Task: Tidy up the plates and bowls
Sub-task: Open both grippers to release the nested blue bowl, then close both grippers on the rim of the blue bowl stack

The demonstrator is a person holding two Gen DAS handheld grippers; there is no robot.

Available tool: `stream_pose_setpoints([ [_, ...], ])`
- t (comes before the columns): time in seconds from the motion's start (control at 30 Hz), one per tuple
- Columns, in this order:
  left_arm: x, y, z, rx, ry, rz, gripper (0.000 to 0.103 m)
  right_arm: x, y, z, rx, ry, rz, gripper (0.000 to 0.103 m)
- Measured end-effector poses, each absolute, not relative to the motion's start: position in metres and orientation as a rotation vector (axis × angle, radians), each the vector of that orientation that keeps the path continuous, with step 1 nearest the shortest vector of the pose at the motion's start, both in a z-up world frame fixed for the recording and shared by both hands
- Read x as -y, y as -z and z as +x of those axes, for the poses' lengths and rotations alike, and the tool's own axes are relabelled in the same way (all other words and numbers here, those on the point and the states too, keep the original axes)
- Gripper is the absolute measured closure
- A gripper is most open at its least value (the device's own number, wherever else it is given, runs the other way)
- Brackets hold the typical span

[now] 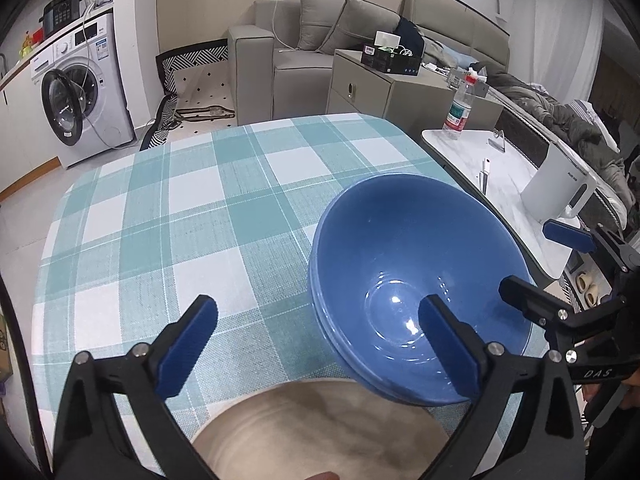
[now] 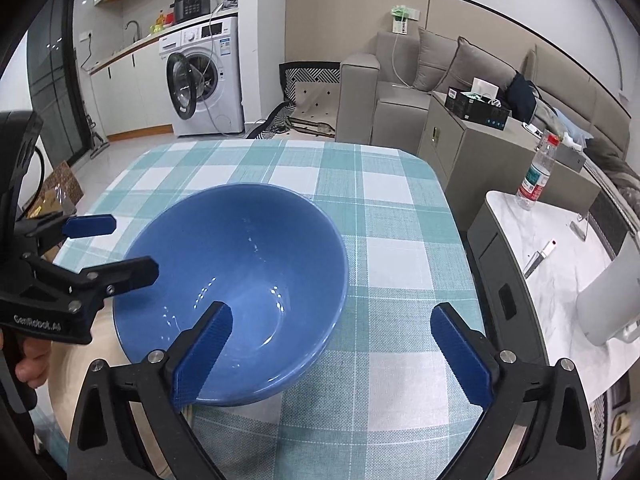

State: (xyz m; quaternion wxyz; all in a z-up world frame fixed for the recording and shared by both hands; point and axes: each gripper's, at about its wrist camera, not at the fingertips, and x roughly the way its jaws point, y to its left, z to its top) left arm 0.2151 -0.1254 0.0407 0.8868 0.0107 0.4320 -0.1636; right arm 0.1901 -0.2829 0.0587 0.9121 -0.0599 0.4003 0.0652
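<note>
A stack of blue bowls (image 1: 416,280) sits on the checked tablecloth (image 1: 180,208), one nested in another; the stack also shows in the right wrist view (image 2: 240,280). A beige plate (image 1: 320,432) lies at the near table edge, partly under the bowls, and shows at the lower left of the right wrist view (image 2: 72,376). My left gripper (image 1: 320,344) is open and empty above the plate, its right finger over the bowl. My right gripper (image 2: 332,352) is open and empty at the bowl's right rim, and shows in the left wrist view (image 1: 536,264).
A white marble side table (image 2: 560,264) stands to the right with a water bottle (image 2: 538,172), a white kettle (image 2: 612,300) and a small knife (image 2: 540,254). A grey sofa (image 1: 320,40), a cabinet (image 1: 376,84) and a washing machine (image 1: 76,88) stand beyond the table.
</note>
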Motion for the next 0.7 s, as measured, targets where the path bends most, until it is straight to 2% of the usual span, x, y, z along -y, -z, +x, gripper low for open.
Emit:
stream_pose_setpoints([
  [0.7,0.112,-0.031,0.214,-0.897,0.309,-0.013,0.000,0.296,-0.044,0.193,-0.852,-0.121,-0.073,0.001],
])
